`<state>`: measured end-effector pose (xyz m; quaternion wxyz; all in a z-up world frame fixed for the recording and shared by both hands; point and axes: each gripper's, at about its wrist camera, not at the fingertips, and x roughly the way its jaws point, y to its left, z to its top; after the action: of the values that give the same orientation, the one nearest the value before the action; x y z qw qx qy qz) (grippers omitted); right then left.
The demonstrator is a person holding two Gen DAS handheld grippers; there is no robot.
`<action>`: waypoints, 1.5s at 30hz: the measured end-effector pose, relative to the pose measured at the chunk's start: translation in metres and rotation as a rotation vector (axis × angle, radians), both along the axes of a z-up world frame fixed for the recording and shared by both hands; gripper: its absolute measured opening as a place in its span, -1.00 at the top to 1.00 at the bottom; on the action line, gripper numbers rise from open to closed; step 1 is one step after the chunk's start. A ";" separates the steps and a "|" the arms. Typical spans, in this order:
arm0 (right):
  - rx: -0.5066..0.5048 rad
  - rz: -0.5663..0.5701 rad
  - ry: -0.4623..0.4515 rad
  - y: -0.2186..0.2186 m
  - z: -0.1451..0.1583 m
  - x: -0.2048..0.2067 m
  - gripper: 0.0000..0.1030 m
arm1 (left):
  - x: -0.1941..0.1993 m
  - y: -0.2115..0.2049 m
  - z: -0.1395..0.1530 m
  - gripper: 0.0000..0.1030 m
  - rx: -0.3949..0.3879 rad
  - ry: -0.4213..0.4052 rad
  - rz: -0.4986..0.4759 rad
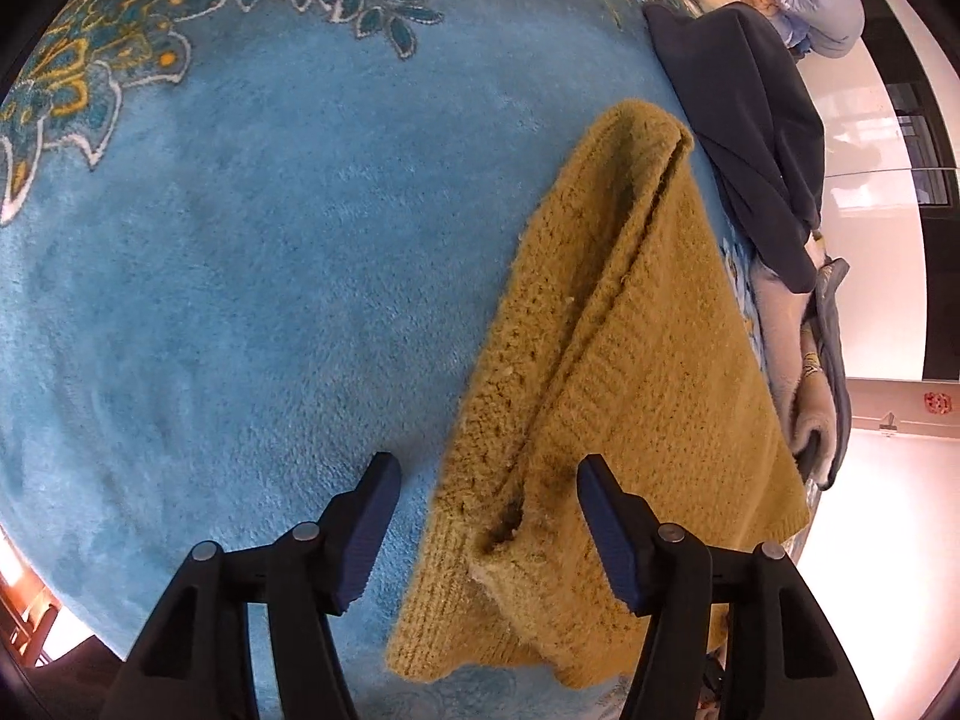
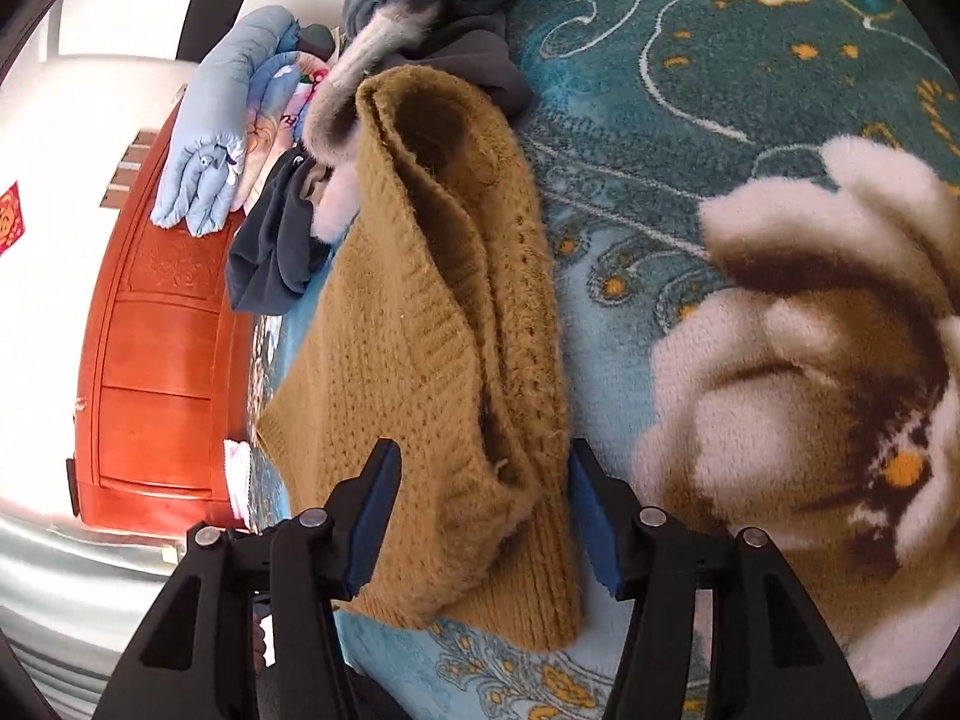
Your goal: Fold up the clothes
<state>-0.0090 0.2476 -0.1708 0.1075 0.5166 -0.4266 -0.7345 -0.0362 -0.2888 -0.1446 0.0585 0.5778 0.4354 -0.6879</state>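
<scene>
A mustard knitted sweater [image 1: 630,330] lies folded in a long strip on a blue plush blanket [image 1: 270,270]. My left gripper [image 1: 487,501] stands open over the sweater's near left edge. Its left finger is above bare blanket and its right finger above the knit. In the right wrist view the same sweater [image 2: 420,330] runs away from me. My right gripper [image 2: 483,480] is open and straddles the sweater's near ribbed end, with the pads clear of the knit on both sides.
A dark grey garment [image 1: 750,120] and a pale pink fluffy garment [image 2: 348,78] are heaped past the sweater's far end. A light blue padded item [image 2: 204,150] lies beyond them. A red wooden panel [image 2: 162,330] borders the blanket [image 2: 630,120], which carries a big flower print [image 2: 810,330].
</scene>
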 end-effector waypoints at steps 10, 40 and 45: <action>0.014 0.010 -0.075 0.000 0.001 -0.006 0.63 | -0.005 0.009 0.010 0.54 -0.065 -0.018 -0.034; -0.001 0.114 -0.170 -0.014 -0.004 0.046 0.67 | 0.025 0.099 0.097 0.51 -0.156 0.171 -0.320; 0.005 0.114 -0.164 -0.014 0.002 0.047 0.67 | 0.012 0.198 0.061 0.51 -0.224 0.060 -0.551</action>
<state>0.0381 0.2333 -0.1690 0.1124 0.5989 -0.4020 -0.6835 -0.0240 -0.0913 -0.0840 -0.0800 0.6434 0.1852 -0.7385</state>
